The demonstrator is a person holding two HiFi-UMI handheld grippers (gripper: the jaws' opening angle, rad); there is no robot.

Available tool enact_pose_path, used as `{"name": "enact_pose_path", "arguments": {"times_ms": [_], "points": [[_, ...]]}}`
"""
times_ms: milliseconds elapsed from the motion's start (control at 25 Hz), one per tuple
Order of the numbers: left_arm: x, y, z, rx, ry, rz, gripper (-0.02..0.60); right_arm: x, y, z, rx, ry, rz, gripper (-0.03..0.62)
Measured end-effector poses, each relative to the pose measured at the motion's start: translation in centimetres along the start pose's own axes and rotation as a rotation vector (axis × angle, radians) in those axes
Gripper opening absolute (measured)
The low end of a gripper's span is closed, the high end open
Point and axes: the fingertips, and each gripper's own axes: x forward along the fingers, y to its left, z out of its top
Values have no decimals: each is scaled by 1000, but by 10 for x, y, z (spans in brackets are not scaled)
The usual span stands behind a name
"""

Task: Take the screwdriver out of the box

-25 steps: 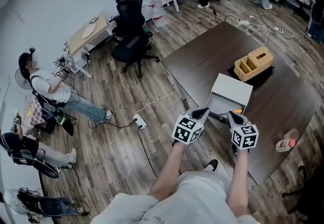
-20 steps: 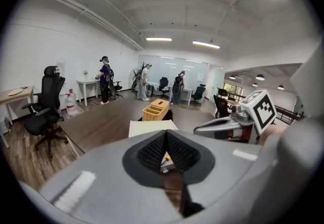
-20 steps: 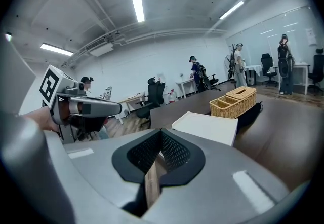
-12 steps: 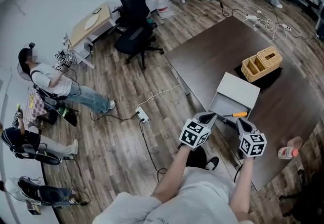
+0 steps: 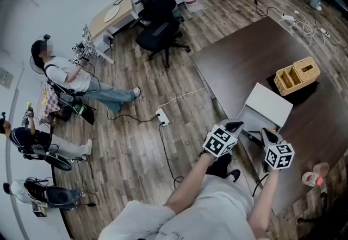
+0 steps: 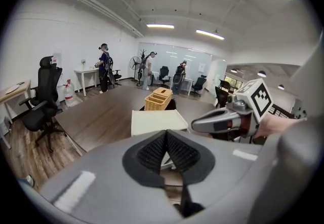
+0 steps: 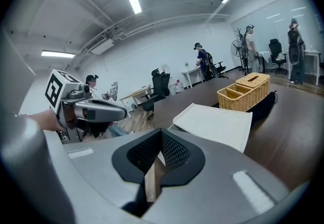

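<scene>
While both tools hung side by side over the near edge of the dark worktop (image 5: 239,54), the left tongs (image 5: 235,124) were pressed together at the tips with nothing between the ribbed pads, as the left gripper view showed. The right tongs (image 5: 266,132) were likewise closed on nothing in the right gripper view. Just ahead of both tips lay the white box (image 5: 269,104), its broad pale panel facing up. The screwdriver itself could not be made out in any view, and the box's near edge sat partly behind the tongs. Beyond the box, touching a black pad, stood a wicker basket (image 5: 296,75) with compartments. A pinkish bottle (image 5: 312,175) lay on its side near the worktop's right corner, well apart from the box. On the wood floor to the left were a black office chair (image 5: 160,21) and a white power strip (image 5: 162,117).
</scene>
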Motion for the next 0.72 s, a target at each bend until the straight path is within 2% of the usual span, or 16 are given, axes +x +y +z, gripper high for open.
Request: {"name": "enact_pose_path", "arguments": {"times_ms": [240, 360, 480, 720], "points": [[26, 12, 21, 25, -5, -22, 54, 17, -25, 3, -69, 81, 9, 1], [38, 19, 30, 37, -6, -39, 54, 27, -39, 0, -136, 154, 2, 2], [45, 22, 36, 29, -1, -71, 54, 32, -51, -2, -220, 239, -2, 0], [60, 25, 40, 12, 26, -124, 54, 35, -76, 12, -309, 335, 2, 2]]}}
